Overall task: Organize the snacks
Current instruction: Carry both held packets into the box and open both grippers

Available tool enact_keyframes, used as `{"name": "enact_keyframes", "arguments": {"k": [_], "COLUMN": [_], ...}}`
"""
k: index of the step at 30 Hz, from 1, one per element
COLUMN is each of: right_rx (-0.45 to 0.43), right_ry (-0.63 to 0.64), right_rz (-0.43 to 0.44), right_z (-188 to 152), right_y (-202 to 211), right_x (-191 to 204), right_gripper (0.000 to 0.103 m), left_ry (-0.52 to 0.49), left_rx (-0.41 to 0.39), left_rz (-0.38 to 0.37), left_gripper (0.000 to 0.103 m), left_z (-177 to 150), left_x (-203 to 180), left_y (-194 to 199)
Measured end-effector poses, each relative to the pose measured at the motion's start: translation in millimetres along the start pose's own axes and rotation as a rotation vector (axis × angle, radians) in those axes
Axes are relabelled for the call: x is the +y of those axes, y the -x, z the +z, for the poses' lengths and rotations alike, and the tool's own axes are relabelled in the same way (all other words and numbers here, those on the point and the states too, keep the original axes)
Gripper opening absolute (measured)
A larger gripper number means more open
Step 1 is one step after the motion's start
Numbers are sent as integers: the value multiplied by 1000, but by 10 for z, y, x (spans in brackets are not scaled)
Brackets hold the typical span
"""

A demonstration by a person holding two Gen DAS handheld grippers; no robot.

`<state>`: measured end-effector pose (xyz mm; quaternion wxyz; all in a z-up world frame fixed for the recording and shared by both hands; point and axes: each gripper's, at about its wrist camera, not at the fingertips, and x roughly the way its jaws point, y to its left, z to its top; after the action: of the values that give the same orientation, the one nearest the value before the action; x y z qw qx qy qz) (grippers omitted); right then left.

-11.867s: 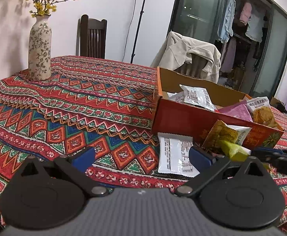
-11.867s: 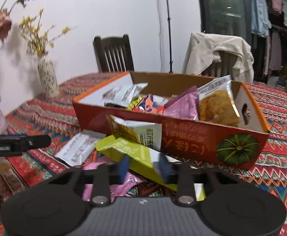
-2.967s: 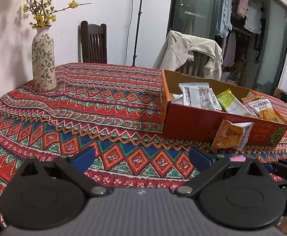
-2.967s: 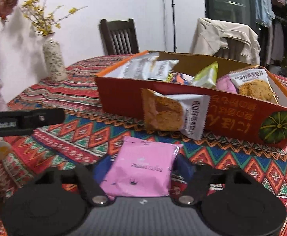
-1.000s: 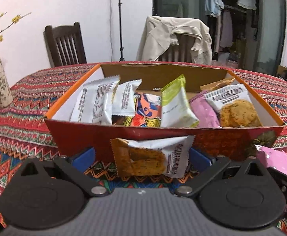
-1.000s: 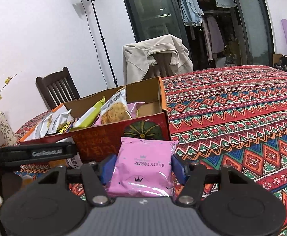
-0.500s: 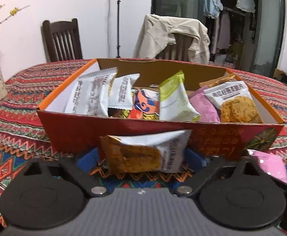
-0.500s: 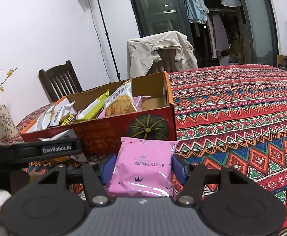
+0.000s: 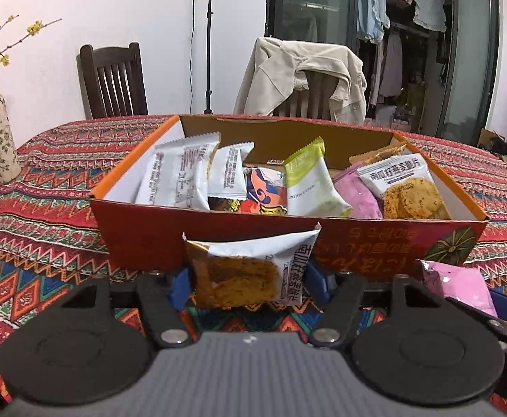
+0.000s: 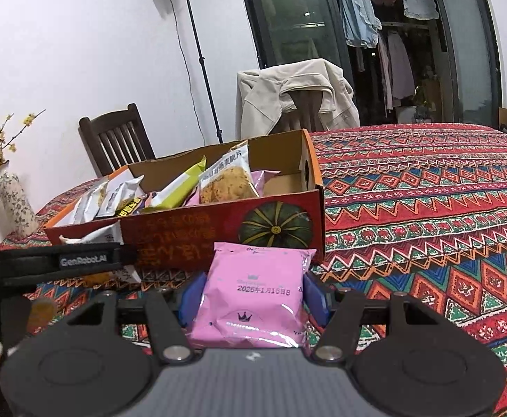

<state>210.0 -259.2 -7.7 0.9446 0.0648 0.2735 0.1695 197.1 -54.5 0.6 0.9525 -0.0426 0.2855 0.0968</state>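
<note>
Left jaws closing around cracker packet [image 9: 250,271] against box's front wall [image 9: 375,243], right jaws clamping pink packet [image 10: 257,295], open tablecloth [image 10: 427,208] rightward

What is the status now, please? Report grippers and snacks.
Left gripper closing around cracker packet. Right gripper shut on pink packet. Snack box directly ahead, nothing blocking.

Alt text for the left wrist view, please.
The left claw is closing around an orange cracker packet leaning against the front of a red snack box full of packets, on a patterned tablecloth.
</note>
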Motion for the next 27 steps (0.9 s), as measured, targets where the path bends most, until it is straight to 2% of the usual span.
{"name": "enact_keyframes", "arguments": {"k": [5, 14, 22, 27], "right_rx": [-16, -90, -124, -185], "right_ry": [11, 48, 80, 111], "right_rz": [12, 9, 28, 19], "right_z": [-13, -14, 113, 293], "right_y": [49, 245, 431, 555], "right_x": [22, 101, 223, 304], "right_gripper": [61, 61, 61, 61], "left_ry": [1, -16, -34, -40], "left_rx": [-10, -80, -169, -217], "left_rz": [-30, -91, -122, -133], "left_gripper": [66, 67, 67, 68], "left_z": [-22, 15, 233, 429], "left_x": [44, 153, 192, 188], "left_y": [156, 531, 767, 848]}}
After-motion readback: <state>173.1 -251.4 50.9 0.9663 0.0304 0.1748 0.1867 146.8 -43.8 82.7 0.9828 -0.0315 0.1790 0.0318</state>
